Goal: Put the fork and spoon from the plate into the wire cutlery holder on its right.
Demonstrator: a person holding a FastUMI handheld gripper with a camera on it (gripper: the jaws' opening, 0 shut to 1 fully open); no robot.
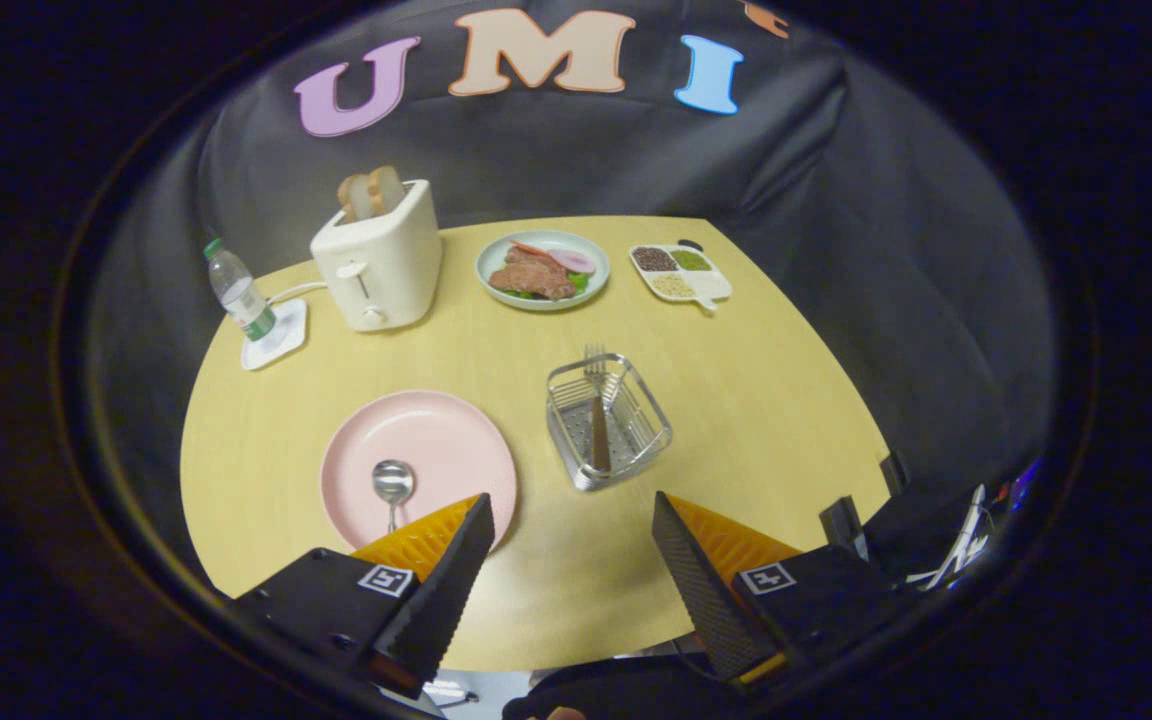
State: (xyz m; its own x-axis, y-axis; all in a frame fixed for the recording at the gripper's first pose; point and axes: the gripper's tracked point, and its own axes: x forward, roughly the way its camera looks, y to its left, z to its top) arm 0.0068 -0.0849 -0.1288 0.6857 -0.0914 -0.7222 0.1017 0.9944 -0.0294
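Gripper (571,510): I see the fingers spread wide, holding nothing, above the bare near part of the table (786,400).
Spoon (392,488): lies on the pink plate (426,440), just ahead of the left finger, bowl pointing away.
Fork (597,410): already in the wire cutlery holder (608,422) right of the plate, tines leaning on the far rim.
Far side: toaster (379,262) with bread, water bottle (239,293) on a coaster, food plate (543,270), divided tray (682,272), contents possibly grains.

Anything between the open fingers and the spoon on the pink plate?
Nothing: gripper open, spoon just ahead of one finger, plate rim between, per gripper view.
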